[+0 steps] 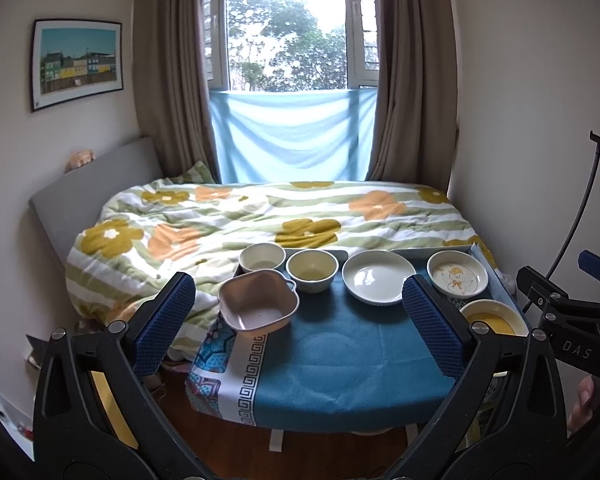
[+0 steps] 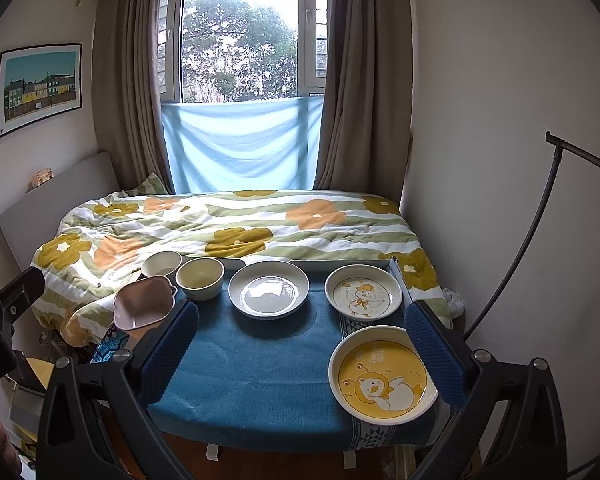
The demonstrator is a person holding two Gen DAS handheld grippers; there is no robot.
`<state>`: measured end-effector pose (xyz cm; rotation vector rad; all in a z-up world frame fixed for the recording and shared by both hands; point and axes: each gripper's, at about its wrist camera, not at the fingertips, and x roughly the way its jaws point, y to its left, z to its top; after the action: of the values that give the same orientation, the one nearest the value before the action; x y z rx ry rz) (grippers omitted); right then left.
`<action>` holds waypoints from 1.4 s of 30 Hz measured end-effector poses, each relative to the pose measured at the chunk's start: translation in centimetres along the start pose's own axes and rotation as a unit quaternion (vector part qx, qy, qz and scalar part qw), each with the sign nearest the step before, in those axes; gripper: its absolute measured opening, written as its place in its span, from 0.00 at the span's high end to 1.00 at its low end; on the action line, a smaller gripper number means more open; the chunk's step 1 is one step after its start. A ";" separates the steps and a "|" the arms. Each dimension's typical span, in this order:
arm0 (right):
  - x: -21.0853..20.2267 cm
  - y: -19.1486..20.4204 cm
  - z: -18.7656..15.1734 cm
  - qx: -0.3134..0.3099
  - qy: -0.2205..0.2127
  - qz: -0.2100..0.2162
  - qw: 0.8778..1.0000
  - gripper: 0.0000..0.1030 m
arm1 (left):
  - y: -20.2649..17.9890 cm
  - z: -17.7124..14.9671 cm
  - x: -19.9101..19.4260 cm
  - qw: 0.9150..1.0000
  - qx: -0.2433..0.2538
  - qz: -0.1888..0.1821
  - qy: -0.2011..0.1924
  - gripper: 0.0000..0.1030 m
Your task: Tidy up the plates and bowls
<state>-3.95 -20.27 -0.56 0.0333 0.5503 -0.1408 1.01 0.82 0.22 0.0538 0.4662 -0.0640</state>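
left wrist view: the left gripper (image 1: 300, 320) hangs wide apart and empty above the blue cloth (image 1: 340, 360). its right finger (image 1: 432, 328) covers part of the yellow plate (image 1: 496, 318), whose picture cannot be made out here. the pink bowl (image 1: 258, 304) sits at the table's left edge, near two round bowls (image 1: 288, 266).

right wrist view: the right gripper (image 2: 300, 352) is wide too, holding nothing. the yellow plate (image 2: 382, 376) shows nearly whole, near the duck plate (image 2: 362, 292) and white plate (image 2: 268, 288).
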 end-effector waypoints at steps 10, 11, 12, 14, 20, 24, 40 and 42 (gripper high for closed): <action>0.0 -0.1 0.1 0.000 0.000 0.000 1.000 0.00 | -0.1 -0.1 0.1 1.000 0.002 -0.003 0.001 0.01; 0.1 -0.1 0.1 0.000 0.000 0.000 1.000 0.00 | -0.1 -0.1 0.1 1.000 0.003 -0.002 0.001 0.01; 0.0 -0.1 0.1 0.000 0.000 0.000 1.000 0.00 | -0.1 -0.1 0.1 1.000 0.003 -0.001 0.000 0.01; 0.0 -0.1 0.1 0.000 0.000 0.000 1.000 0.00 | -0.1 -0.1 0.0 1.000 0.004 0.000 -0.001 0.01; 0.1 -0.1 0.1 0.000 0.000 0.000 1.000 0.00 | -0.1 -0.1 0.1 1.000 0.005 0.003 0.001 0.01; 0.0 -0.1 0.1 0.000 0.000 0.000 1.000 0.00 | -0.1 -0.1 0.1 1.000 0.005 0.003 0.002 0.01; 0.6 -2.7 -0.4 0.035 0.023 -0.039 0.998 0.00 | -1.7 0.2 3.0 0.997 0.050 -0.045 0.027 0.01; 1.2 -4.0 -1.2 0.048 0.040 -0.056 0.996 0.00 | -2.6 0.0 4.4 0.995 0.057 -0.071 0.039 0.01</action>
<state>-4.14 -24.25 -2.20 0.1021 0.6251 -0.2755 4.71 -1.98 -1.88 0.1358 0.5442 -0.2292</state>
